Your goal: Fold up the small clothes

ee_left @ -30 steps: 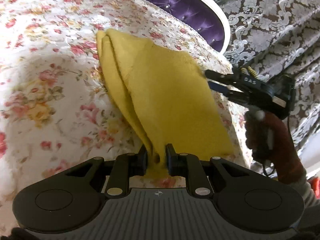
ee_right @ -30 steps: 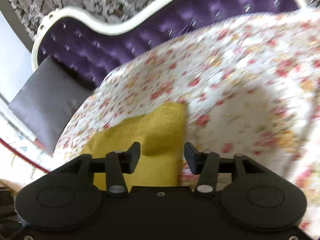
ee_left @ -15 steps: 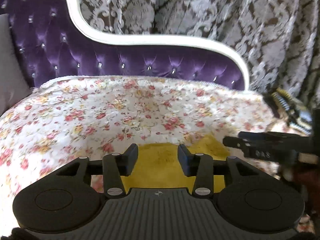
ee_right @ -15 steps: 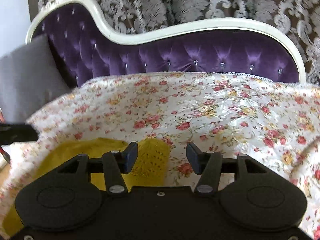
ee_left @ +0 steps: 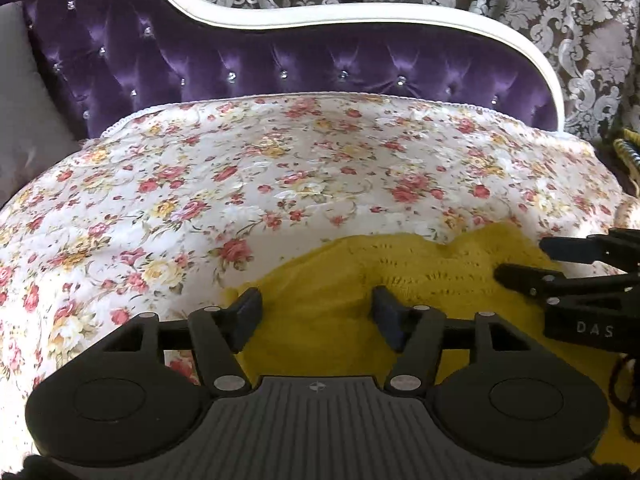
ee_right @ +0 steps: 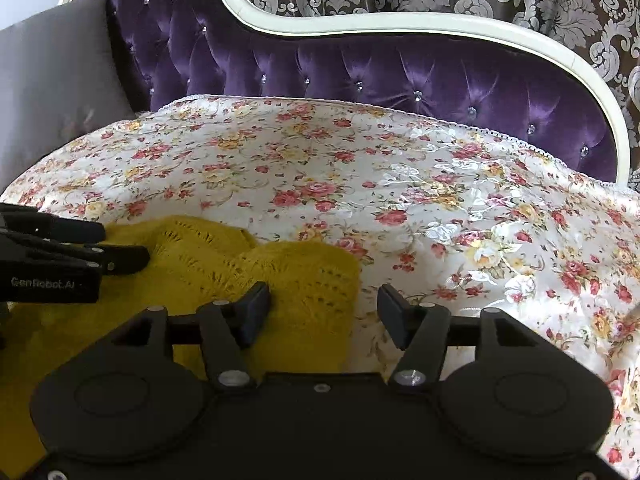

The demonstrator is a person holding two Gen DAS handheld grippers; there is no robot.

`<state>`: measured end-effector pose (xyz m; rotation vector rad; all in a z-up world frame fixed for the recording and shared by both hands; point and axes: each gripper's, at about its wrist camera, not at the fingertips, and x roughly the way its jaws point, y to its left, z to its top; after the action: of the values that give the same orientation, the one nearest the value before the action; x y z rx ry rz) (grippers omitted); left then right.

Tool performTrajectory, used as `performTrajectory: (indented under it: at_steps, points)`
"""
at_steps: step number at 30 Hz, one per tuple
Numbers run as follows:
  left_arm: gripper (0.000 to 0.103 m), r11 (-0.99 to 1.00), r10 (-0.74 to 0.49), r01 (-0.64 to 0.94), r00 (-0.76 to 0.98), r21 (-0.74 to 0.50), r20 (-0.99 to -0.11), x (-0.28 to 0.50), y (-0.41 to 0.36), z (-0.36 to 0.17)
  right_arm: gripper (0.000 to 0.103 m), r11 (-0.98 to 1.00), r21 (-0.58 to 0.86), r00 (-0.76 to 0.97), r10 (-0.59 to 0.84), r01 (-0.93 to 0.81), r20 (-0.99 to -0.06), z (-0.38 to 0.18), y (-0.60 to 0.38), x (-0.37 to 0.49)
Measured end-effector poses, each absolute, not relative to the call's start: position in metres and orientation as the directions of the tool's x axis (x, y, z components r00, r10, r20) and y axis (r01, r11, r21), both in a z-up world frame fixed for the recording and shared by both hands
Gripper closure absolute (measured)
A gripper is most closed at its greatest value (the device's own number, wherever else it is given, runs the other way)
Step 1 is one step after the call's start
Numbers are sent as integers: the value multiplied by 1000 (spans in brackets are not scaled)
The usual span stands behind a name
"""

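A small mustard-yellow knitted garment (ee_left: 400, 276) lies folded on the floral bedspread (ee_left: 280, 176), at the near edge. My left gripper (ee_left: 316, 316) is open and empty, just above the garment's left part. My right gripper (ee_right: 324, 312) is open and empty over the garment's right edge (ee_right: 304, 276). Each gripper shows in the other's view: the right one at the right side (ee_left: 520, 260), the left one at the left side (ee_right: 124, 248). The garment's near part is hidden under the gripper bodies.
A purple tufted headboard (ee_left: 320, 64) with a white frame stands behind the bedspread. A grey pillow (ee_right: 52, 80) leans at the far left. Patterned curtains (ee_left: 520, 8) hang behind. A striped yellow item (ee_left: 628, 152) sits at the right edge.
The left gripper let go of the garment and opened. Both grippers swung to face the headboard. The garment now lies on the bedspread below them.
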<state>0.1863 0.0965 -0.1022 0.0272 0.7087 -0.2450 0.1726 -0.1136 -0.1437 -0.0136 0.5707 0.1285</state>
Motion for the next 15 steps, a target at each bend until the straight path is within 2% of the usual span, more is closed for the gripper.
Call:
performTrajectory:
  at_steps: [4, 9, 11, 14, 15]
  points:
    - [42, 974, -210, 212, 731, -76, -650, 180, 100, -98, 34, 992, 66, 836, 123, -104, -535, -139, -120, 170]
    - [41, 977, -207, 191, 736, -96, -644, 180, 103, -102, 33, 991, 68, 879, 137, -119, -457, -125, -117, 153]
    - [40, 978, -200, 188, 740, -88, -643, 180, 101, -102, 33, 989, 49, 866, 146, -140, -479, -127, -109, 158]
    - [40, 980, -186, 185, 744, -70, -642, 180, 97, -103, 33, 987, 15, 818, 139, -158, -559, -144, -96, 177]
    - [39, 981, -184, 184, 748, -68, -638, 179, 97, -104, 31, 989, 29, 821, 139, -148, -554, -146, -98, 180]
